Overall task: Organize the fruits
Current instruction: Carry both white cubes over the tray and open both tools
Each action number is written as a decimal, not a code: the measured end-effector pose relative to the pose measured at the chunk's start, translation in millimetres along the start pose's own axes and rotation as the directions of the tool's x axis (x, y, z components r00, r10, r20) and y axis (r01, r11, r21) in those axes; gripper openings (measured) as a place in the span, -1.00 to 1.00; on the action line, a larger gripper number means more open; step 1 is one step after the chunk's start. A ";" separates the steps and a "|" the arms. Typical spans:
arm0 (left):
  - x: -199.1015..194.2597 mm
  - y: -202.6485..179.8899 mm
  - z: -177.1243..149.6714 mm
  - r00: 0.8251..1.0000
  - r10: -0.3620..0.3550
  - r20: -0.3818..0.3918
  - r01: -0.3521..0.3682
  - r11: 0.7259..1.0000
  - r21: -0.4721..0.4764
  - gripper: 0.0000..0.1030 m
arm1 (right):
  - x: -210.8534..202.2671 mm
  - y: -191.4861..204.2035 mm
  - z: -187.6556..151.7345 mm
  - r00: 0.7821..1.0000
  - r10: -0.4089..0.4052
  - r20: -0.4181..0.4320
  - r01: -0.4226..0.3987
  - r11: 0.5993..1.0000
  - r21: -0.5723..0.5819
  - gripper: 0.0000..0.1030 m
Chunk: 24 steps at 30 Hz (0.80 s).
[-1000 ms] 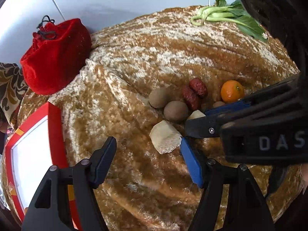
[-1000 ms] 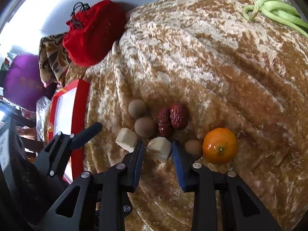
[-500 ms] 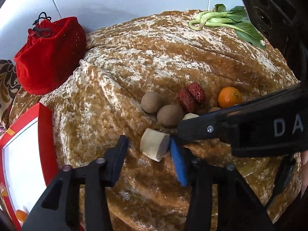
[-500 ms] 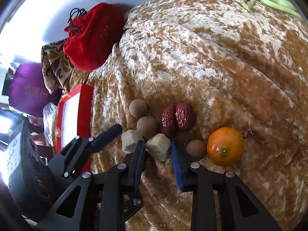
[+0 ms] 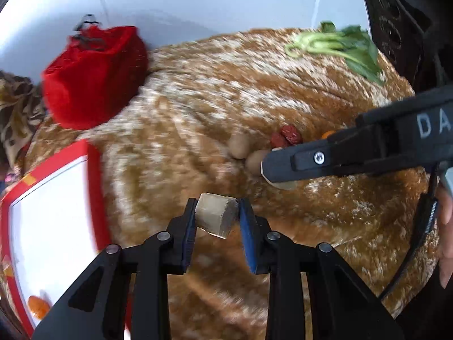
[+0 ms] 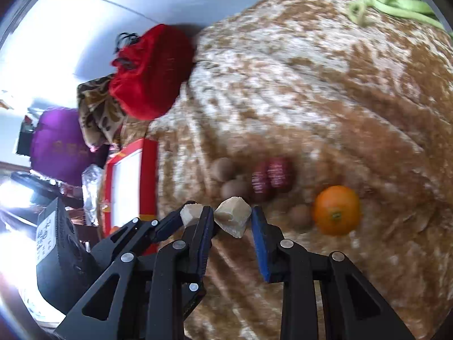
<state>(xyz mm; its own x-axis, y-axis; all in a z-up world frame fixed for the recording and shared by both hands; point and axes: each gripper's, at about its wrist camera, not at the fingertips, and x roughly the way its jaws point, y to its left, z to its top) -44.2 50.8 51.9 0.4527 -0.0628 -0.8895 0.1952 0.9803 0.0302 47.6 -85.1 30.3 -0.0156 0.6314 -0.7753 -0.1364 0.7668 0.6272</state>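
My left gripper (image 5: 216, 216) is shut on a pale beige fruit chunk (image 5: 216, 215) and holds it above the brown velvet cloth (image 5: 198, 119). My right gripper (image 6: 232, 221) is shut on a second pale chunk (image 6: 232, 219), lifted off the cloth. The left gripper with its chunk (image 6: 191, 212) shows just left of it. On the cloth lie two brown round fruits (image 6: 223, 170), two red dates (image 6: 271, 174), a small brown fruit (image 6: 300, 215) and an orange (image 6: 337, 209). The right gripper's finger (image 5: 325, 160) crosses the left view and hides part of the fruits.
A red-rimmed white tray (image 5: 51, 215) lies at the left with an orange piece (image 5: 38, 306) in it. A red velvet pouch (image 5: 93, 73) stands at the back left. Green leafy stalks (image 5: 339, 48) lie at the back right. A purple bag (image 6: 56, 144) sits beyond the table.
Both grippers have closed on their chunks and lifted them off the cloth. The left gripper has swung towards the tray; the views are motion-blurred.
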 end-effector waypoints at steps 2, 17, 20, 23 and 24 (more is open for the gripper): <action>-14.8 14.9 -3.1 1.000 0.016 0.024 -0.015 0.999 -0.043 -0.48 | 2.4 11.7 -2.6 1.000 0.027 0.003 -0.027 0.999 -0.024 -0.45; -54.7 129.4 -50.6 0.976 0.214 -0.039 -0.214 0.916 -0.339 -0.48 | 52.4 116.9 -42.0 0.987 0.155 -0.052 -0.163 0.960 -0.228 -0.45; -49.9 136.3 -54.1 0.973 0.222 -0.067 -0.231 0.906 -0.355 -0.48 | 62.9 131.2 -52.3 0.985 0.159 -0.068 -0.171 0.950 -0.260 -0.45; -45.7 141.8 -58.1 0.969 0.229 -0.094 -0.248 0.898 -0.363 -0.48 | 73.6 140.8 -59.2 0.984 0.153 -0.086 -0.171 0.945 -0.280 -0.45; -44.0 142.9 -59.0 0.968 0.231 -0.103 -0.253 0.897 -0.363 -0.48 | 76.5 142.0 -60.9 0.985 0.149 -0.090 -0.169 0.945 -0.281 -0.45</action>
<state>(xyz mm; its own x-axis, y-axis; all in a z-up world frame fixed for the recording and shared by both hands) -87.6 204.7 68.4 0.3939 0.1850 -0.9004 -0.2554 0.9630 0.0862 -33.3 65.0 55.6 -0.1252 0.7256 -0.6767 -0.4046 0.5854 0.7026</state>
